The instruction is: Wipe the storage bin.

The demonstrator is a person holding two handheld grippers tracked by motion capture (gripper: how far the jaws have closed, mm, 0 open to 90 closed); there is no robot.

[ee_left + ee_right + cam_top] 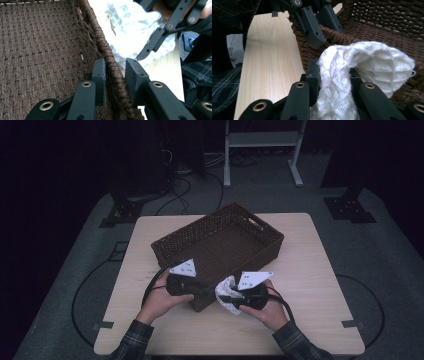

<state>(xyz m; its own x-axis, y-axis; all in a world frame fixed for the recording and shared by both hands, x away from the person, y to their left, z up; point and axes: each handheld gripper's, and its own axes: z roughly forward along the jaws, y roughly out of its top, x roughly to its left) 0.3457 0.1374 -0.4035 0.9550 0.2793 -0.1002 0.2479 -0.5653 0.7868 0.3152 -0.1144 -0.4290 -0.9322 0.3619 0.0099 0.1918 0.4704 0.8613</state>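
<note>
Here the left gripper (115, 72) straddles the near rim of the brown woven basket (260, 240), one jaw inside the wall and one outside, both pads pressing on the braided edge, so it grips the basket itself. The right gripper (333, 75) is clenched on a white knitted cloth (372, 65), which bunches up between its jaws and flops over toward the basket's near wall. In the high view the cloth (226, 292) hangs just outside that near rim, between the two hands, and the right gripper (239, 299) sits just right of the left gripper (202, 290).

The basket lies skewed on the light wooden table (310, 285), one corner pointing near, its far corner close to the table's far edge. Bare tabletop lies open to the left, right and near side of it; its inside looks bare.

Counted: one basket, one cloth, two grippers, two hands in plaid sleeves, each gripper topped by a grey three-cornered plate. No writing can be read anywhere.
</note>
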